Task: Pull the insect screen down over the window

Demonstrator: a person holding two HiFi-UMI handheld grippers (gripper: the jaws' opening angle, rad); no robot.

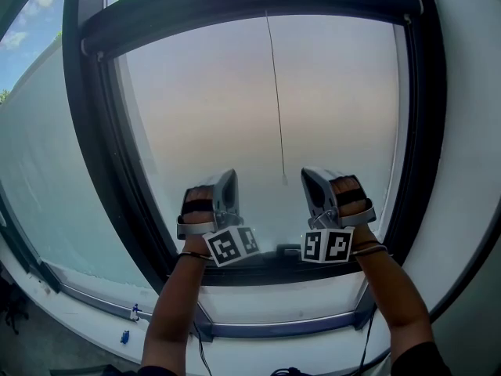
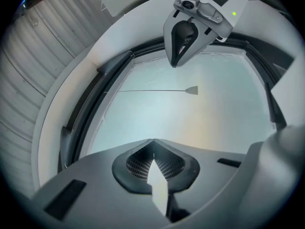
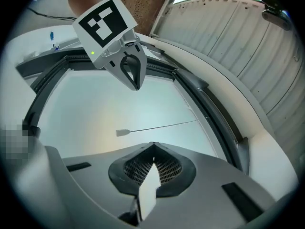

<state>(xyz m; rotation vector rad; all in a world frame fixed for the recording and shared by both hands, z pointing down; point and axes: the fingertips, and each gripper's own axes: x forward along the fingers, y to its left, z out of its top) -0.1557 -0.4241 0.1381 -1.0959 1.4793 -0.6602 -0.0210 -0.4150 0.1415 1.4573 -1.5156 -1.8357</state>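
Up at the dark window frame, both grippers are lifted in front of the pale, hazy pane. The only print on show is the black-and-white square pattern on the two marker cubes, one under the left hand, one under the right. That's pattern, not lettering.

Over on the left, the left gripper points up at the glass. Its own view shows the jaws pressed together at the tips, with nothing between them and nothing touched.

Centre now: the pull cord hangs from the dark top bar of the window. Its little tab dangles between the two grippers, clear of both. It is the same tab in the left gripper view and the right gripper view.

On the right, the right gripper is level with its partner. Its jaws are closed tip to tip, gripping nothing.

Whether the insect screen's mesh already covers the pane, I can't tell through that haze. The window's upper edge is cut off, and a small blue thing on the sill is too tiny to name.
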